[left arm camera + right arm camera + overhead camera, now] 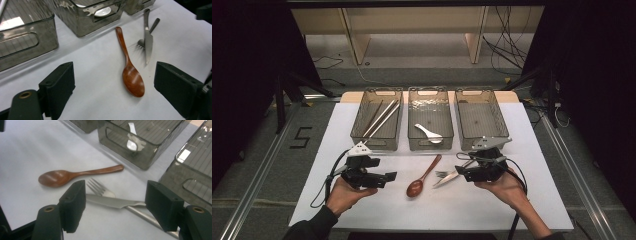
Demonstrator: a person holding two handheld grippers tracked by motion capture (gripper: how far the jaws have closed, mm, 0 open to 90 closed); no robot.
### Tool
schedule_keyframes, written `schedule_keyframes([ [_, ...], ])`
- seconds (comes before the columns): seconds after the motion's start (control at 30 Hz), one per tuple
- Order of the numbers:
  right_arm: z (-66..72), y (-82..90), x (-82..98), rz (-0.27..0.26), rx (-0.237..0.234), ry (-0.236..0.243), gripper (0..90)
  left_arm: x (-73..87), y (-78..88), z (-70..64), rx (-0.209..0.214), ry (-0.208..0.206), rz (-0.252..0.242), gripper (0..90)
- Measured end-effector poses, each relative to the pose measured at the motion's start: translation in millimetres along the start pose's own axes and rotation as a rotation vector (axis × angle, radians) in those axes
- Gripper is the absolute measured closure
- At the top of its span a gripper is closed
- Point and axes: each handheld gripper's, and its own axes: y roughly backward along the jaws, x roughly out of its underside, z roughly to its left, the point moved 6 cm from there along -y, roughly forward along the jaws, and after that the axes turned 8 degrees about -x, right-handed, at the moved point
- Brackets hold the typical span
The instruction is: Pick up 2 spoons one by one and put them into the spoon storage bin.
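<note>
Both your grippers gape wide, empty: left gripper (388, 176) beside the wooden spoon (422, 178), right gripper (460, 172) over knife (446, 179) and fork (100, 188), table (492, 210) mid-front.

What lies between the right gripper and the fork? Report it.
The knife lies across the fork, over its neck, between the open jaws of the right gripper. Only the fork's tines and handle end show clear of it. Nothing else blocks the way.

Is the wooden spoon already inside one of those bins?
No, the wooden spoon lies on the white table, in front of the middle bin.
</note>
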Motion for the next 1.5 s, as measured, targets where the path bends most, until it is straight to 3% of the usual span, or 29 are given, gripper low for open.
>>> schedule_keyframes([
  [0.33, 13.8, 10.3, 22.9, -0.036, -0.001, -0.014, 32.8, -4.1, -13.4, 0.4, -0.009, -0.005, 0.053, 16.4],
  [0.53, 20.6, 11.4, 33.1, -0.039, -0.012, -0.032, 31.2, -12.7, -27.1, -13.8, 0.005, -0.045, 0.081, 16.5],
  [0.63, 22.3, 13.2, 35.7, -0.04, -0.012, -0.034, 30.7, -15.7, -37.1, -19.1, -0.002, -0.073, 0.11, 16.8],
  [0.8, 22.7, 15.8, 39.6, -0.036, -0.017, -0.041, 30.7, -18.6, -57.6, -25.7, -0.003, -0.086, 0.174, 18.1],
  [1.03, 24.0, 15.1, 40.9, -0.03, -0.027, -0.044, 30.6, -19.9, -82.7, -34.3, -0.038, -0.132, 0.25, 24.4],
  [1.5, 24.7, 13.6, 41.3, -0.019, -0.037, -0.038, 30.6, -17.0, -116.2, -43.4, -0.013, -0.146, 0.339, 40.4],
])
